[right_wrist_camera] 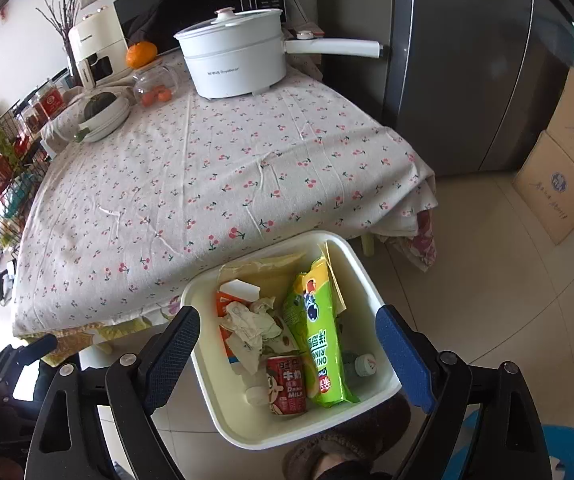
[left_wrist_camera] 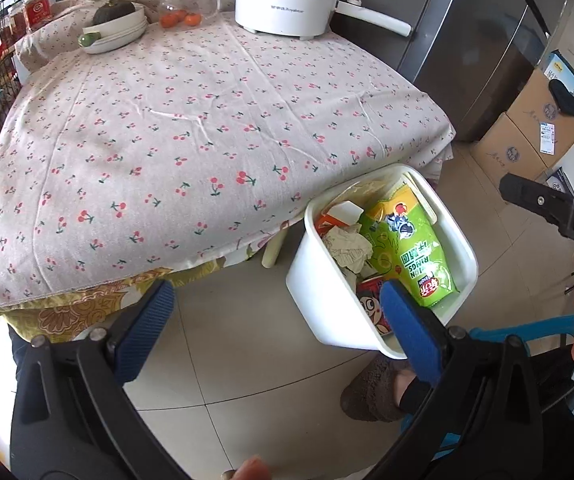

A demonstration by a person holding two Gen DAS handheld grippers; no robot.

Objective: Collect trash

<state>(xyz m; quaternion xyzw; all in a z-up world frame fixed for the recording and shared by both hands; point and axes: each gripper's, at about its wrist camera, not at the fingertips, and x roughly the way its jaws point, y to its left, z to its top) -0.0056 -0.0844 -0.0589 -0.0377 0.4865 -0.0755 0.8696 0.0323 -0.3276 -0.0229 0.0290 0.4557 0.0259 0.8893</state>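
Right hand-held gripper (right_wrist_camera: 287, 354): fingers spread wide, holding nothing, poised directly above the white bin (right_wrist_camera: 371, 276), its blue pads (right_wrist_camera: 403, 356) either side of the bin's mouth in that view. Left hand-held gripper (left_wrist_camera: 275, 320): likewise spread and empty, set to the left of the bin over bare floor tile, its right pad crossing the bin's near rim in the left wrist view; whether it touches the rim cannot be told. Bin: on the floor just beside the near right corner of the bench (right_wrist_camera: 207, 184), close by the person's slippered foot (left_wrist_camera: 371, 392). Contents: green onion-ring snack bag (right_wrist_camera: 321, 332) upright against the right wall; red milk can (right_wrist_camera: 287, 384) at the near end; crumpled tissue (right_wrist_camera: 247, 324) over an orange-and-white carton (right_wrist_camera: 227, 304); a small bottle with a white cap (right_wrist_camera: 365, 364) down at the right; a yellowish paper sheet (right_wrist_camera: 263, 266) at the far side. Bench: cherry-print cloth, its near and middle stretch bare of litter; at the far end a white electric pot (right_wrist_camera: 235, 64), a plate with a dark squash (right_wrist_camera: 103, 110), a glass jar of small oranges (right_wrist_camera: 155, 86). Assessment: the collecting looks largely done. Hazards: the tall snack bag leans above the rim and could catch a descending finger and spill out; a nudge from the foot or the left pad could tip or slide the light bin; the far kitchenware might be mistaken for trash.
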